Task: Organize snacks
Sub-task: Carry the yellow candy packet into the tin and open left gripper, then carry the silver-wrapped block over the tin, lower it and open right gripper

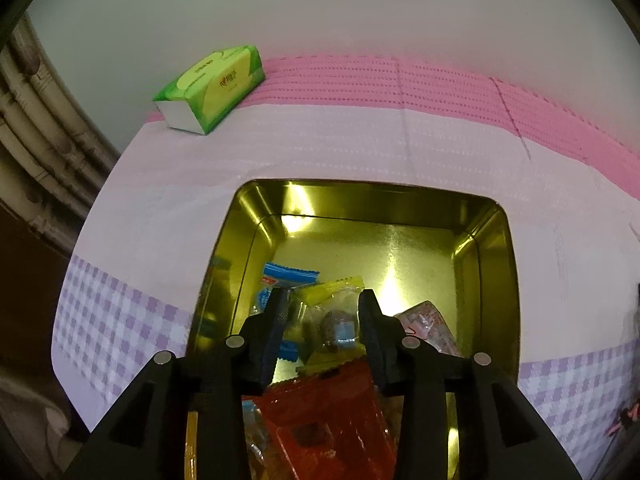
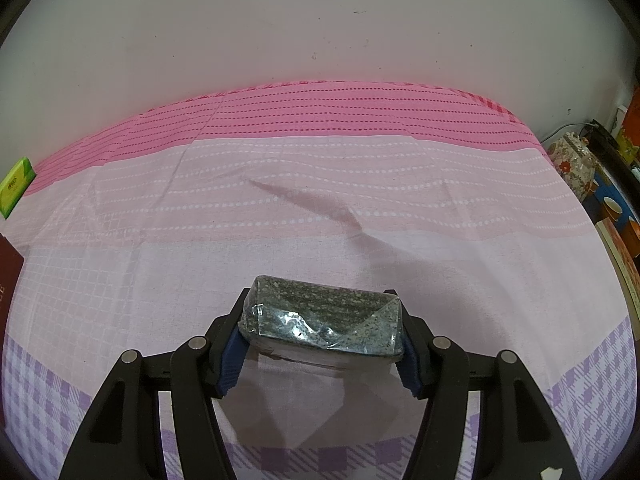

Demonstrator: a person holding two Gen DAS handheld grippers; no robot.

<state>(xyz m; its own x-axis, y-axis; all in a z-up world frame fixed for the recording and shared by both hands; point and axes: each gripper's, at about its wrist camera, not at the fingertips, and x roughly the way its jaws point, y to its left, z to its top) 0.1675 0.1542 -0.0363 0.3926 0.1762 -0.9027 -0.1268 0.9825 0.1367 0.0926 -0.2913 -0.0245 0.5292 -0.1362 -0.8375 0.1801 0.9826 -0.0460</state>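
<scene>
Your table point(image 2: 320, 208) wears a soft woven cloth banded pink, pale and lilac check. A square, glossy gold tin point(image 1: 492, 240) sits on it, holding crinkly packets: red point(image 1: 332, 400) at six o'clock, clear yellow point(image 1: 320, 300) at centre, blue point(image 1: 280, 276) at nine. Your left gripper point(image 1: 324, 312) hangs over them, jaws parted, gripping nothing. Your right gripper point(image 2: 320, 328) clamps a speckled dark block in shiny film point(image 2: 320, 316) above the cloth. A green tissue pack point(image 1: 212, 88) lies at eleven o'clock.
</scene>
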